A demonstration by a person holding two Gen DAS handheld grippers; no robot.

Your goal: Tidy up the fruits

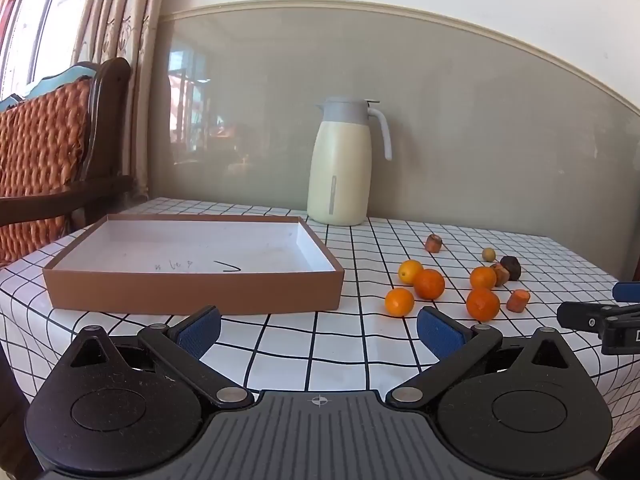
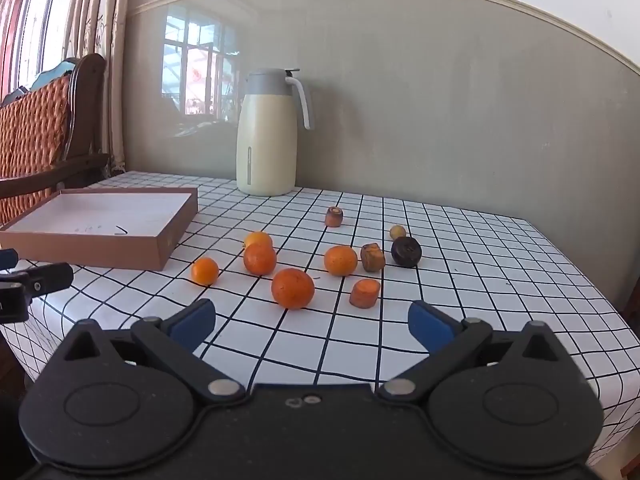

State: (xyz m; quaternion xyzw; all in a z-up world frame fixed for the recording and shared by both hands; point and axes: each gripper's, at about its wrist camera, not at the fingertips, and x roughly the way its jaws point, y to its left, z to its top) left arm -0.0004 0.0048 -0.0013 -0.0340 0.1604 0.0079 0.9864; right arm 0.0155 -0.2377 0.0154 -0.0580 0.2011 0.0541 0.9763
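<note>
Nothing looks sorted yet. The shallow brown box (image 1: 192, 276) on the left of the counter (image 1: 288, 344) holds no fruit, only some pen marks on its white floor. All the fruit lies loose on the checked cloth to the right of the box, so by my reading the whole job is still ahead.

Five oranges (image 2: 293, 288) lie scattered there, two of them touching, with a few cut orange chunks (image 2: 365, 293), a dark round piece (image 2: 406, 252) and a small yellowish fruit (image 2: 397, 232) further back. A cream jug (image 2: 266, 148) stands against the wall behind them, apart from the fruit.

The right tool (image 2: 310, 326) is spread wide and grips nothing. The nearest orange sits just ahead of it, between the lines of its two fingers but beyond their tips, with a cut chunk just to the right. The left tool (image 1: 318, 330) is also spread wide and holds nothing; it faces the near wall of the box, with the fruit off to its right. Neither tool touches any fruit
</note>
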